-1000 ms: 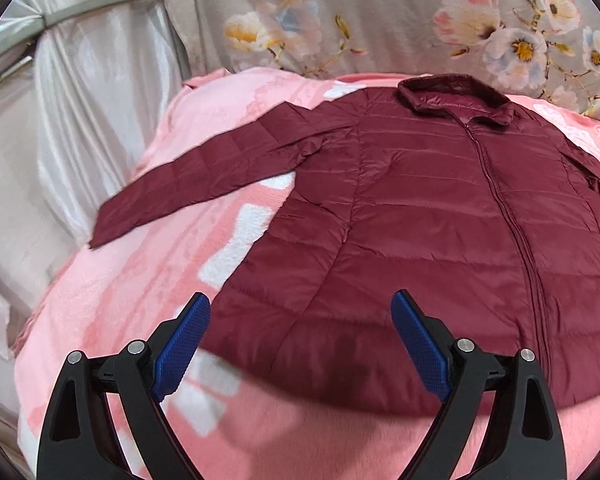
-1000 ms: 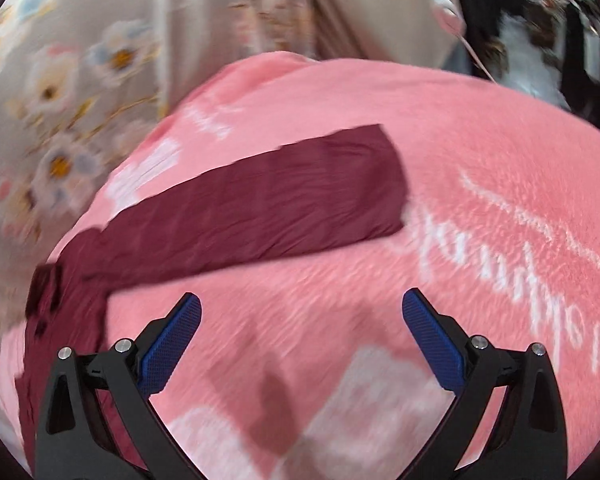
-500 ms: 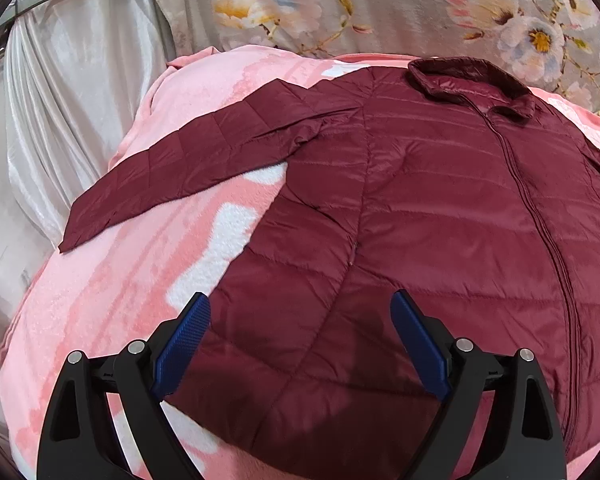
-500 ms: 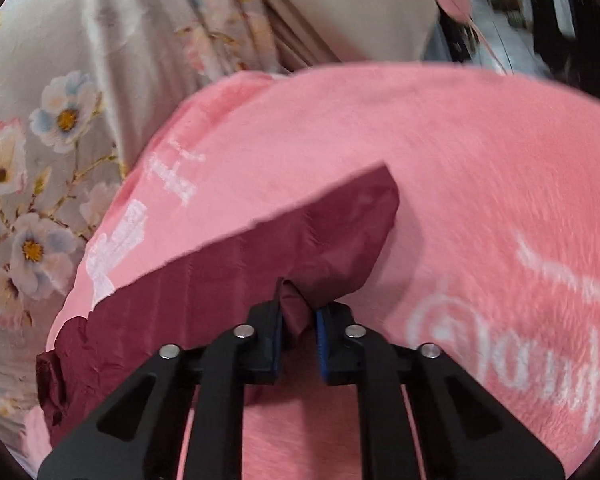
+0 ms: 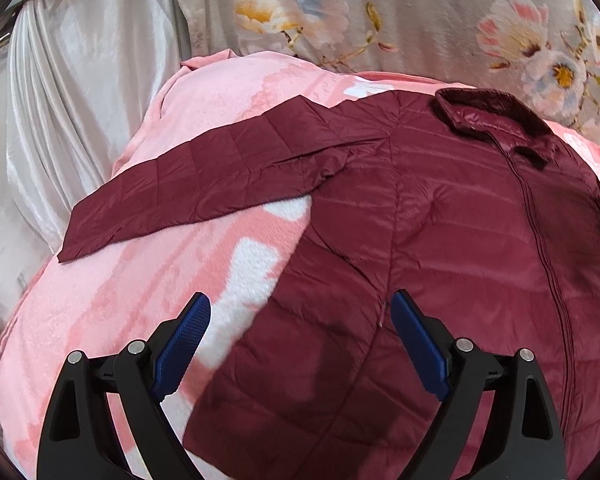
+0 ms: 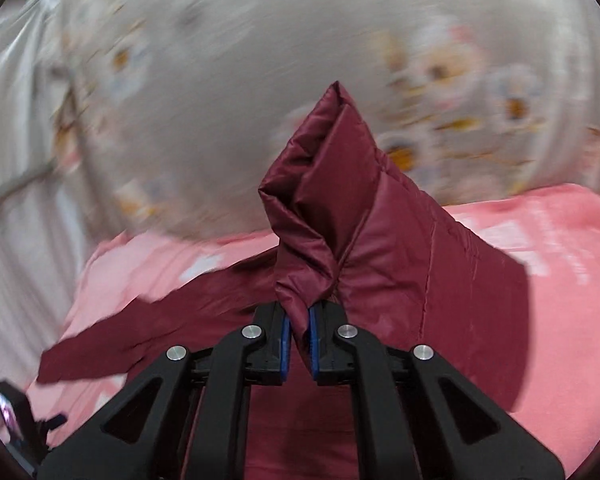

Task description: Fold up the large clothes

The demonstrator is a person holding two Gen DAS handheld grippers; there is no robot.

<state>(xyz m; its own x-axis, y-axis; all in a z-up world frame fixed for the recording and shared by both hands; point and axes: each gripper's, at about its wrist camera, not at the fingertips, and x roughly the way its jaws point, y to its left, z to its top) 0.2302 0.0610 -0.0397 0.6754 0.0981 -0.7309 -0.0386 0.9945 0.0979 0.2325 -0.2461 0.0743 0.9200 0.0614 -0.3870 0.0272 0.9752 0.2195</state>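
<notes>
Quilted jacket (image 5: 440,240) — faintly glossy cloth, blanket (image 5: 112,320) — fuzzy matt fleece, satiny curtain (image 5: 80,92)
</notes>
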